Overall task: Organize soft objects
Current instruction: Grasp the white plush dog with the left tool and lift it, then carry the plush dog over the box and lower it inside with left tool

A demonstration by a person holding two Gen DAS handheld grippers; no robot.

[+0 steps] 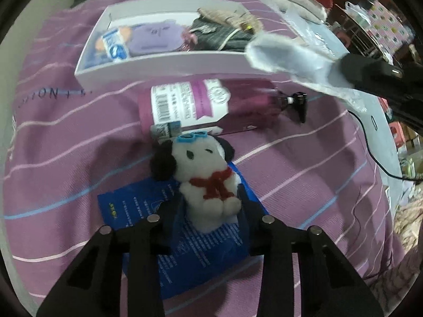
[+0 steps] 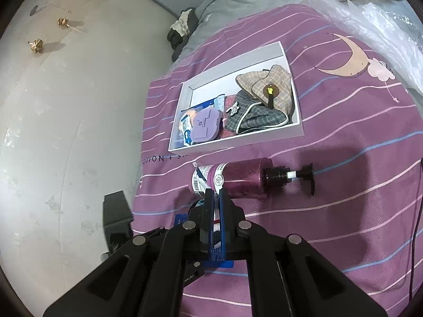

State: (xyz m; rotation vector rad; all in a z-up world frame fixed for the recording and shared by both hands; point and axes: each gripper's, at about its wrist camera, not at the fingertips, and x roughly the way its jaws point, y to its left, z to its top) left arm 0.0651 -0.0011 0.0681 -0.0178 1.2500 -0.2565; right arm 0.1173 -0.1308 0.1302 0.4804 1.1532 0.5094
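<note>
Reaches in low and level from the bottom edge of the left wrist view with the left gripper (image 1: 211, 194), both linkage arms splayed wide. Straddles the lower body of a plush dog (image 1: 203, 169), one finger along each flank and touching the fur; cannot tell whether squeezing or merely resting there. Finds the dog at lower centre, face up, head pointing away, lying on a blue packet (image 1: 132, 206) spread flat on the striped purple bedspread (image 1: 304, 185).

Just beyond the head, shows a purple pump bottle (image 1: 185, 105) on its side, nozzle toward the right of the frame. Behind that, a shallow white box (image 1: 158, 66) across the upper centre, holding a blue-and-white packet (image 1: 115, 43), a purple plush (image 1: 156, 38) and a grey plaid pouch (image 1: 219, 37).

At upper right of the same view, enters slanting from the edge with the right gripper (image 1: 341, 66), raised above the bedspread and clamped on a pale blue fleece piece (image 1: 285, 55) that hangs out over the box's near right corner.

From the right wrist view, looks steeply down past nearly closed fingers (image 2: 223, 211) onto the bottle (image 2: 238, 177) and then the box (image 2: 238, 142), with a beige plaid pouch (image 2: 272, 84) at its far end. Farther left, takes in pale floor (image 2: 66, 105) with two crumpled scraps (image 2: 36, 45).
</note>
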